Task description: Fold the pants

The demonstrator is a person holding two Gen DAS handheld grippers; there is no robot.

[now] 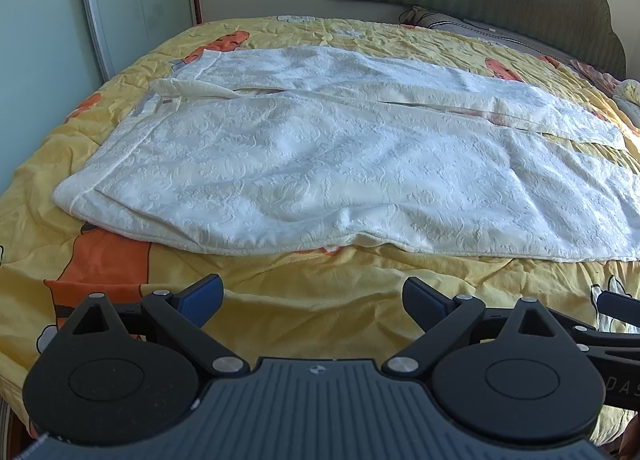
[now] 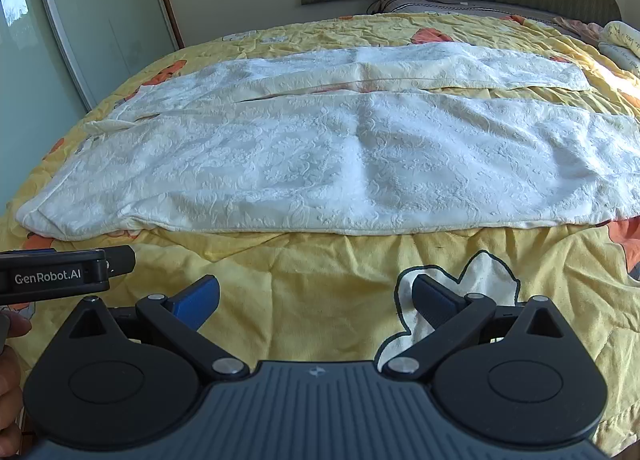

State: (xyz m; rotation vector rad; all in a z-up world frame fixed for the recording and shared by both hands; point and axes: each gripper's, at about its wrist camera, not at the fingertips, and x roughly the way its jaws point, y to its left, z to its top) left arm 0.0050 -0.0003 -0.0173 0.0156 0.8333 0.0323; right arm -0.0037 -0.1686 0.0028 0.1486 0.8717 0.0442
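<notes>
Bed (image 1: 280, 292) under yellow quilt with orange cartoon prints. White textured pants (image 1: 320, 164) spread flat across it, waistband to the left, both legs running right, side by side. Left gripper (image 1: 312, 300) wide, empty, above quilt near pants' front edge. Right gripper (image 2: 316, 300) likewise wide, empty.

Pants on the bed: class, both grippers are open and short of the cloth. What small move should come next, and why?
Probably reach forward with both grippers to the near edge of the pants. The pants lie spread flat on the quilt, two legs side by side, unfolded. The left gripper and right gripper are open, holding nothing, with bare quilt between them and the cloth.
</notes>
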